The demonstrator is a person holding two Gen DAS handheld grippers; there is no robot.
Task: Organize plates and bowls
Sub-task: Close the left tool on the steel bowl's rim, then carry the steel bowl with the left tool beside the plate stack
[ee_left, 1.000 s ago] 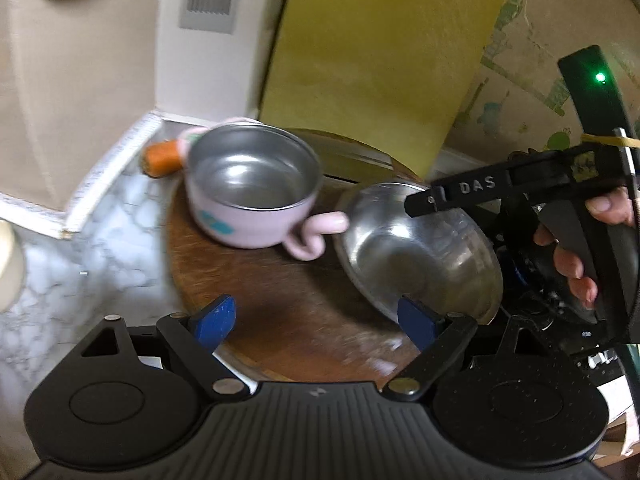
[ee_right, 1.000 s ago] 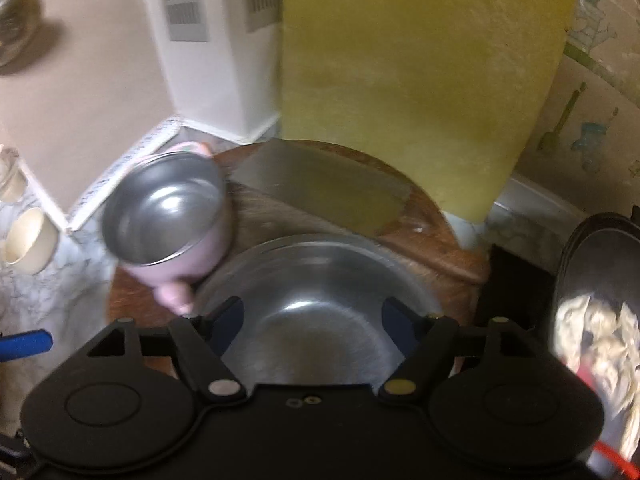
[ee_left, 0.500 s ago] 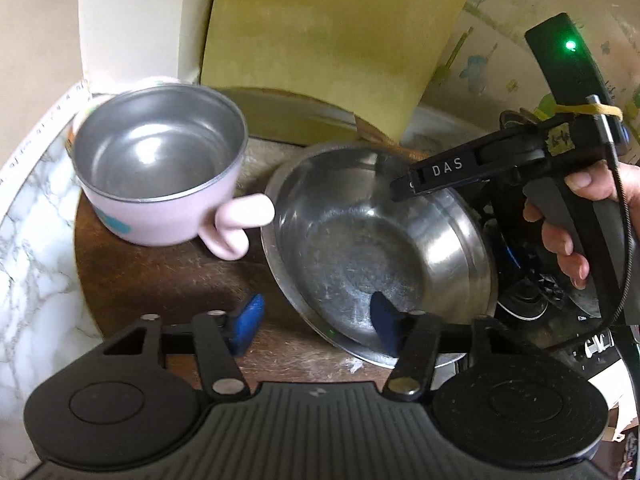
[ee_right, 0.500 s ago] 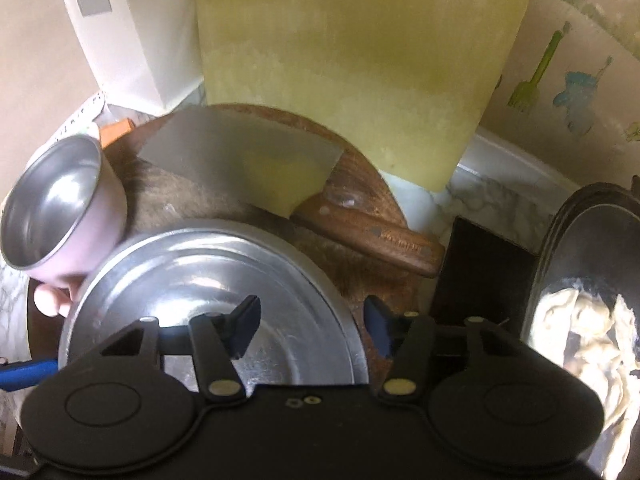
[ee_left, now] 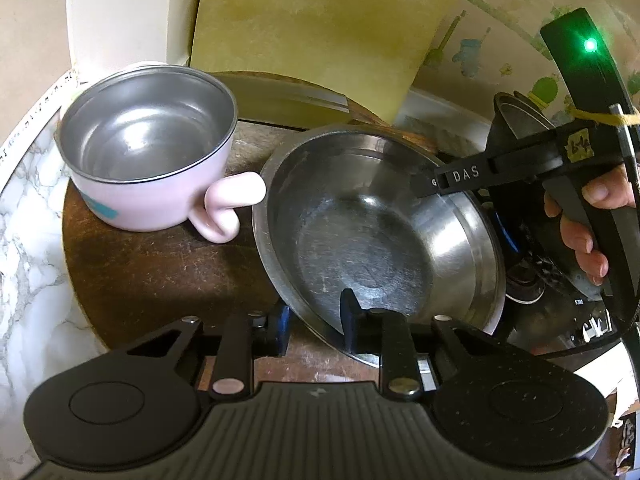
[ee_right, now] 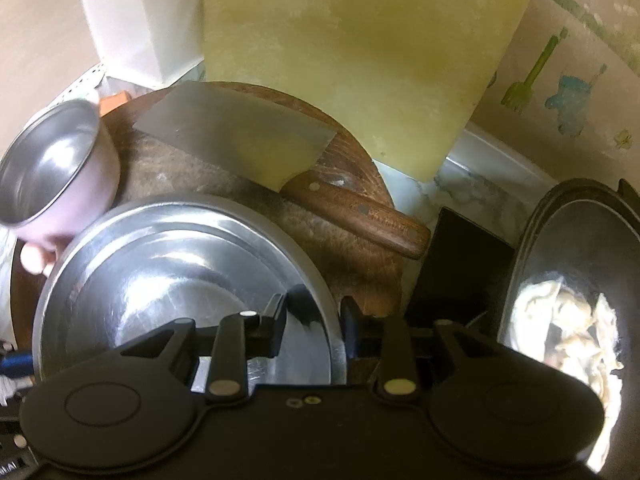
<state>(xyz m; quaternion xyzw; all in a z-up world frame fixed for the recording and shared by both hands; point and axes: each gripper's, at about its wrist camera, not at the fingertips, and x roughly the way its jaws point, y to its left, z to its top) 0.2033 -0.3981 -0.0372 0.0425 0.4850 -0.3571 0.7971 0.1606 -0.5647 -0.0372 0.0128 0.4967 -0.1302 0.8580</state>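
Steel bowl | pink cup beside | cleaver behind

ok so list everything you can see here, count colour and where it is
steel bowl: 1, silver, on the board, right of the cup
cup: 1, pink outside, steel inside, board's left side
cutting board: 1, round, dark wood, on marble counter
cleaver: 1, steel blade, wooden handle, back of the board
yellow board: 1, leaning on the wall
pan: 1, dark, far right, white food inside
left tongs: black, blue pads, astride the bowl's near rim
right tongs: black, astride the bowl's right rim
hand: 1, gripping the right handle
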